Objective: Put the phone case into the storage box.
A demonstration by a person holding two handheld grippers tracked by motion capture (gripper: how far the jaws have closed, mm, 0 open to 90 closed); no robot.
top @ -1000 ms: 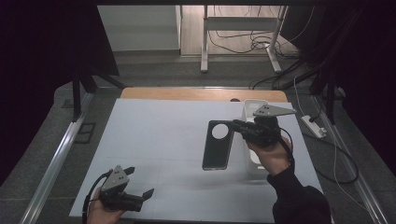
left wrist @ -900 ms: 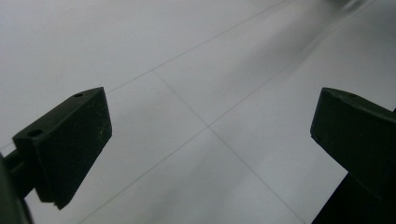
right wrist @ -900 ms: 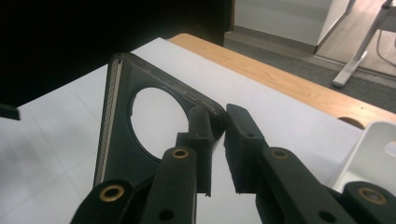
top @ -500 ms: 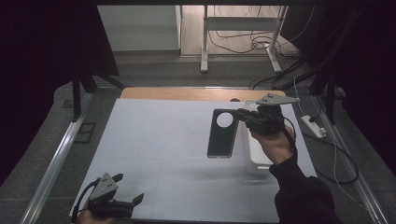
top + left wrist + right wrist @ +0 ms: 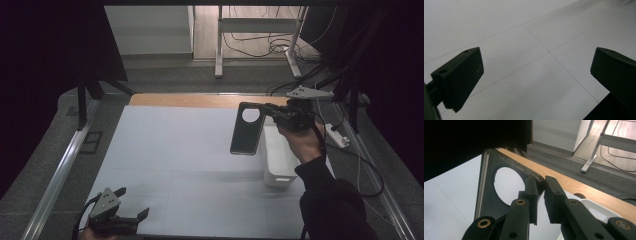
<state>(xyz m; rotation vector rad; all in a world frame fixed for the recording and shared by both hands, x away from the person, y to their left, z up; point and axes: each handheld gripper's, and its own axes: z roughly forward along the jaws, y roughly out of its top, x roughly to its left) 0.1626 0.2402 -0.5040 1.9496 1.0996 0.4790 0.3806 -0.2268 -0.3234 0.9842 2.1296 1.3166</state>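
White bin: a rectangular plastic bin [image 5: 280, 160] stands on the table's right side, just below the right hand; what lies inside it cannot be made out.
Phone case: a dark, see-through phone case [image 5: 247, 128] with a large round camera cut-out near its upper end and ribbed side walls; it hangs in the air, tilted, just left of the bin and above the white mat [image 5: 190, 150].
Right gripper: the right gripper [image 5: 272, 114] pinches one corner of the phone case beside the cut-out, jaws clamped on its rim.
Left gripper: the left gripper [image 5: 134, 216] sits low at the mat's near-left edge, jaws spread wide with nothing between them.
Edges: a wooden table strip [image 5: 200, 100] shows beyond the mat's far edge.
Open room: the mat's middle and left lie bare.
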